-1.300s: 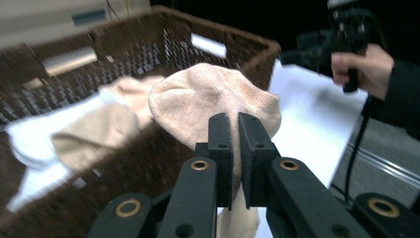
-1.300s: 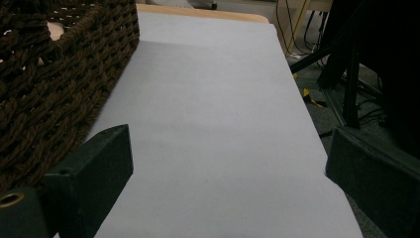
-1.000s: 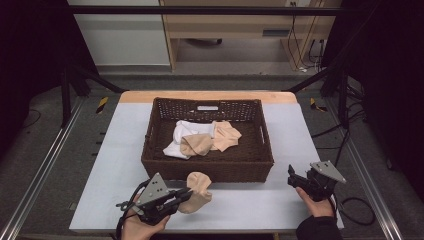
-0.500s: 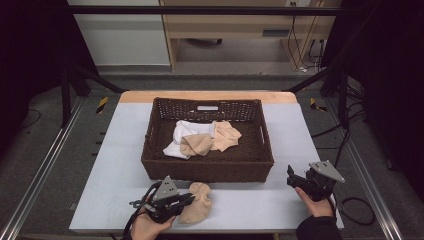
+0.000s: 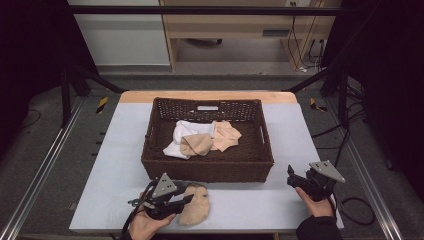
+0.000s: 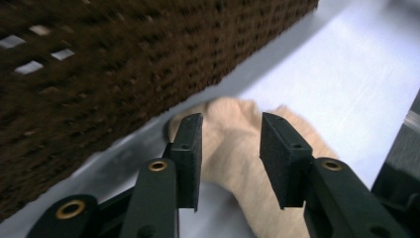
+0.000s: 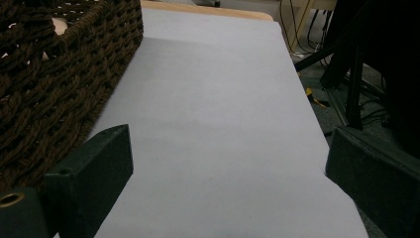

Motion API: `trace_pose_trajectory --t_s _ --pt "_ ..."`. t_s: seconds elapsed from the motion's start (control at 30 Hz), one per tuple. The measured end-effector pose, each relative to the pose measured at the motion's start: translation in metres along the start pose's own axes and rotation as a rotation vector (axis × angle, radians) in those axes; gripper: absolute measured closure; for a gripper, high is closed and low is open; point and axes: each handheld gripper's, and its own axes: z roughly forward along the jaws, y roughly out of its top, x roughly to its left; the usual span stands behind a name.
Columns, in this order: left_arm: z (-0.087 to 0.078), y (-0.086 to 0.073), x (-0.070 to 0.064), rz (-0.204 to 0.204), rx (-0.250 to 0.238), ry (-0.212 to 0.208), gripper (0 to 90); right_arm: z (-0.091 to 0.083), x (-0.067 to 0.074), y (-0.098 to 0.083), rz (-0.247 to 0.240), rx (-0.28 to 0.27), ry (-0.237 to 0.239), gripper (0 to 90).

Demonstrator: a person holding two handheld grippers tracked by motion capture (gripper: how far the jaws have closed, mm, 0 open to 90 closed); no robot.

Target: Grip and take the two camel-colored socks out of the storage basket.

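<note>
High view first: the beige sock (image 5: 196, 210) lies flat on the pale table (image 5: 115, 165), just off the near wall of the dark woven basket (image 5: 207, 169), at about 6 o'clock from it. The left gripper (image 5: 186, 200) sits right at the sock's 9 o'clock side. Its jaws have just been opening and the sock looks let go. More socks (image 5: 202, 140), white and beige, are heaped inside the basket. The right gripper (image 5: 291, 176) hovers over bare table at the basket's 4 o'clock, well apart from everything.

Left gripper view: black jaws about half open, with the sock (image 6: 237, 148) between and beyond them, and the pads aren't pressing on it. The fabric looks fuzzy, soft and floppy. My guess is it's super light, droops when lifted, and won't slip much on those matte pads. Pinching a bunched fold near the cuff or the middle seems the best bet. The basket wall (image 6: 124, 64) is stiff, knobbly wicker at 11 o'clock.

Right gripper view: jaws spread wide, nothing between them, smooth table (image 7: 213, 124) ahead, chunky basket weave (image 7: 54, 94) at 9 o'clock.
</note>
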Motion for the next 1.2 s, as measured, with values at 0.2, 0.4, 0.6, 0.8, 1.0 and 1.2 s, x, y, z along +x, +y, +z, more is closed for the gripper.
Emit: trace_pose_trajectory --t_s 0.2,0.4,0.6,0.8,1.0,1.2 --pt "-0.023 0.013 0.004 0.034 -0.066 0.049 57.3 0.0 0.0 0.0 -0.002 0.001 -0.002 4.8" --pt "-0.048 0.026 0.01 0.001 -0.182 0.029 53.6 0.0 -0.001 0.0 0.007 0.004 -0.008 4.8" --pt "-0.067 0.041 0.02 -0.019 -0.251 0.05 46.4 0.001 -0.001 0.0 0.012 0.004 -0.004 4.6" --pt "-0.074 0.064 0.036 -0.034 -0.297 0.061 45.6 0.001 -0.003 -0.001 0.018 0.004 -0.016 4.4" --pt "-0.072 0.095 0.049 -0.003 -0.347 0.092 43.3 0.002 -0.003 0.0 0.019 0.003 -0.012 4.0" --pt "-0.056 0.12 0.057 -0.01 -0.355 0.112 40.1 0.001 -0.003 0.001 0.028 -0.006 -0.014 3.3"
